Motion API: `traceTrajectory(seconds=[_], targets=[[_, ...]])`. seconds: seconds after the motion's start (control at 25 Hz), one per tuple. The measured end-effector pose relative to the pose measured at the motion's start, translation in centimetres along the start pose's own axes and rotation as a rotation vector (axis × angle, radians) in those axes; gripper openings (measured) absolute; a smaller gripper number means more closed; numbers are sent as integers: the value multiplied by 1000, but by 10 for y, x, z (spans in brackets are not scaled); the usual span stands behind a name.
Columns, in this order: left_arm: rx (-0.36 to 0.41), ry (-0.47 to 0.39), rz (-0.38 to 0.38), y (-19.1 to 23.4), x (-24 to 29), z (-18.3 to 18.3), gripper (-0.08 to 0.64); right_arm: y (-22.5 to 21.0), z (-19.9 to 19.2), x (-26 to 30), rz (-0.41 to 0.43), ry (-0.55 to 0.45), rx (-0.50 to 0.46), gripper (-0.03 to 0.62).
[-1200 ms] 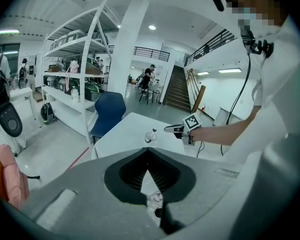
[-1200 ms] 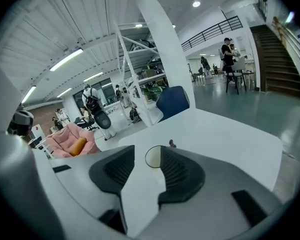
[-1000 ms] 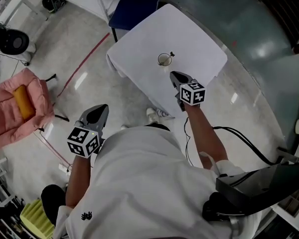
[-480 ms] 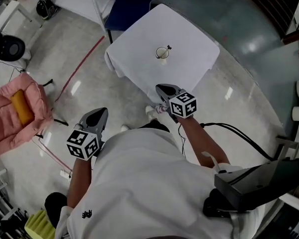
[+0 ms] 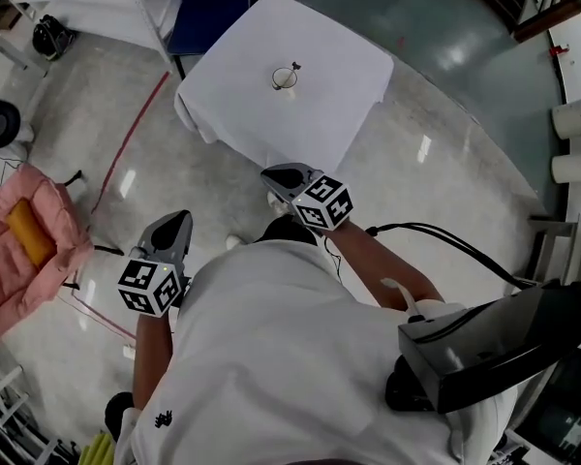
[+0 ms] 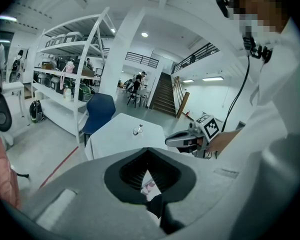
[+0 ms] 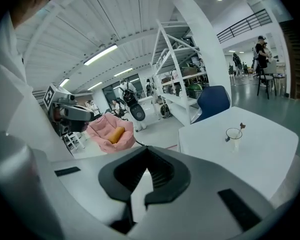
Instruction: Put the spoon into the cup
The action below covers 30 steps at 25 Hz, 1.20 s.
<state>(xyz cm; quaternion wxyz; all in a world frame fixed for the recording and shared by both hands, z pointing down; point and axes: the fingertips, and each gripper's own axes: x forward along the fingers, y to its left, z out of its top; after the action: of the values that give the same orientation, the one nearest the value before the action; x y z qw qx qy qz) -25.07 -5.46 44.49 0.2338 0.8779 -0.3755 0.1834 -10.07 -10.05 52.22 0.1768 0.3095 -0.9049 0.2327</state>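
White cloth drapes a small table (image 5: 339, 76) on the glossy floor of a bright workshop hall. On the table stands a clear cup (image 5: 285, 78) with the spoon (image 5: 293, 67) inside, its handle leaning out over the rim. A blue chair (image 5: 208, 3) is drawn up at the table's far side, and a red line (image 5: 131, 134) runs across the floor to its left.

The person stands well apart from the table, off its near edge, with both tools held close to the body. The right gripper (image 5: 276, 177) points towards the table, its jaws pressed together with nothing between them. The left gripper (image 5: 174, 226), lower and further from the table, likewise has its jaws together and carries nothing.

A black cable (image 5: 436, 240) trails over the floor at the person's right. A pink cushioned seat (image 5: 53, 240) holding an orange bolster (image 5: 27, 232) sits off to the left, and white shelving racks (image 7: 185, 79) line the hall behind.
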Motion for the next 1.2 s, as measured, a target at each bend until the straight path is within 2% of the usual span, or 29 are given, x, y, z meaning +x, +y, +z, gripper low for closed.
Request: traceTrajectory(seconds=[0.56, 1.2], targets=[[18, 6, -31, -17, -25, -31, 6, 76, -16, -3, 66, 14, -49, 9], [-4, 7, -28, -16, -34, -48, 6, 102, -24, -5, 84, 21, -80, 8]])
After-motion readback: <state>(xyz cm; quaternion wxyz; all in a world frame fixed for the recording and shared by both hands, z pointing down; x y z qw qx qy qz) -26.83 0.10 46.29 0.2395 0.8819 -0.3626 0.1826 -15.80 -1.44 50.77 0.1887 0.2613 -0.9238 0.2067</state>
